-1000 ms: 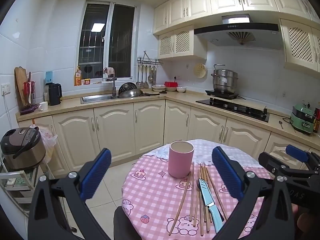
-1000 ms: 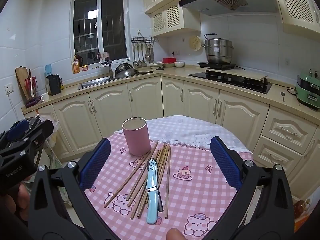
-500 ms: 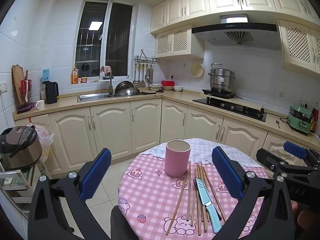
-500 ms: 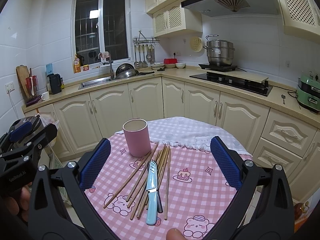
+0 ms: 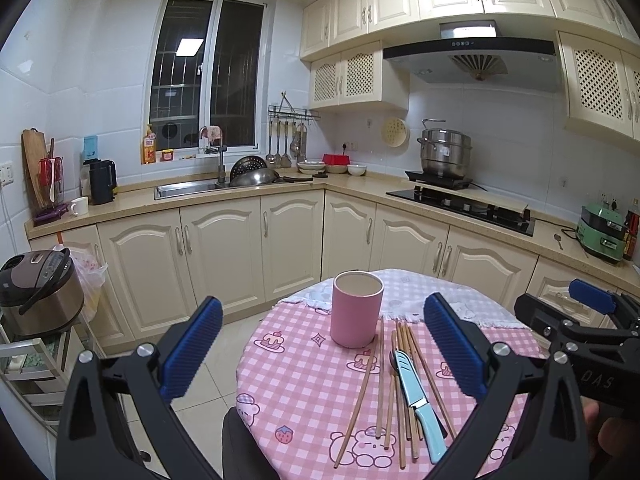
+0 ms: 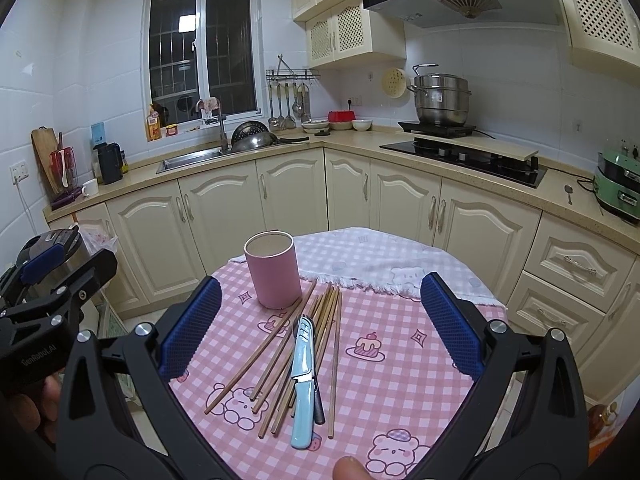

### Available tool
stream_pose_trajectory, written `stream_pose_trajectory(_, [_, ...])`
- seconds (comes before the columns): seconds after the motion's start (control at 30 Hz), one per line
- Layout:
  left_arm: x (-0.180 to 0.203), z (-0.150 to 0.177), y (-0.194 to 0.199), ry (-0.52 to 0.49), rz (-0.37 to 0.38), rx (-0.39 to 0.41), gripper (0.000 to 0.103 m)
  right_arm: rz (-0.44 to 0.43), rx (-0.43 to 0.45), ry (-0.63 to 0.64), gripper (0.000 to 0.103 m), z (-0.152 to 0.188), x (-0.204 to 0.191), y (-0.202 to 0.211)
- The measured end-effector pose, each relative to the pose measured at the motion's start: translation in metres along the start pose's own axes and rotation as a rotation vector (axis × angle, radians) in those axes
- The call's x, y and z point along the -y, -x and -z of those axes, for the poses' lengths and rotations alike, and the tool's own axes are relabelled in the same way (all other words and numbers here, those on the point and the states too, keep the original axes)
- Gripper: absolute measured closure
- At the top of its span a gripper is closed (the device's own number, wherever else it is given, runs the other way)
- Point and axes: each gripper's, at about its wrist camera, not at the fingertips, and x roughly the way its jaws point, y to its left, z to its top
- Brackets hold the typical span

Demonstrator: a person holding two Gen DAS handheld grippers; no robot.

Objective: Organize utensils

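2 grippers [image 5: 323, 346] [image 6: 320, 322] level, agape above table [image 6: 400, 380]

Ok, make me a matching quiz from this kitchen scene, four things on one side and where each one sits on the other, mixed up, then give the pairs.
Things:
1. pink cup
2. blue knife
3. steel pot
4. rice cooker

Places:
A. on the stove at the back
B. on a low rack left of the table
C. lying on top of the chopsticks
D. standing upright on the tablecloth, beyond the chopsticks

Pairs: 1-D, 2-C, 3-A, 4-B
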Motion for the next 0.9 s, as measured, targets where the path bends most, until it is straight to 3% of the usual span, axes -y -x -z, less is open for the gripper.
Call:
stream_pose_trajectory(0.23, [-0.001, 0.003, -0.021, -0.024, -0.007, -0.046, 0.004, -0.005, -0.042, -0.003, 0.006, 0.003, 0.006, -0.021])
stream_pose_trajectory(0.4, [-0.005, 0.011, -0.058, -0.037, -0.014, -0.129, 0.004, 0.004, -0.098, -0.011, 0.006, 0.004, 0.018, -0.049])
stream_pose_trajectory(0.73, [-0.009, 0.046, -0.156, -0.099, -0.018, -0.338, 0.004, 0.021, -0.299, -0.028, 0.006, 0.020, 0.050, -0.124])
stream_pose_trajectory(0.9, [0.002, 0.063, -0.195, -0.154, 0.014, -0.453, 0.004, 0.026, -0.422, -0.049, 0.006, 0.034, 0.066, -0.156])
